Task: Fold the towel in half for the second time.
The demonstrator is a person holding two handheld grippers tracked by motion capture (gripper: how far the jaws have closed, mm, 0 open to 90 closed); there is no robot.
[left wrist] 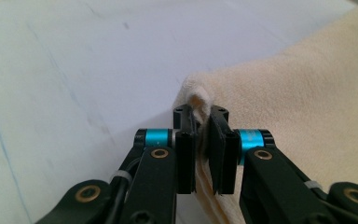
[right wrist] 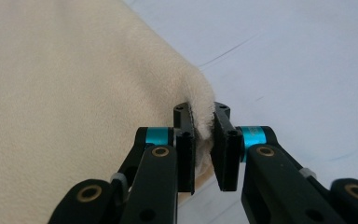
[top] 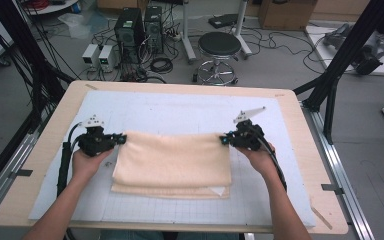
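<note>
Here the towel's far corners sit pinched between both jaws.

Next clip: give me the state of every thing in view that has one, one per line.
Cream towel: folded in layers, flat on the mat, its two far corners pinched.
Left gripper: shut on the towel's far left corner.
Right gripper: shut on the towel's far right corner.
White grid mat: spread flat on the table.
Black stool: upright, unoccupied.
</note>
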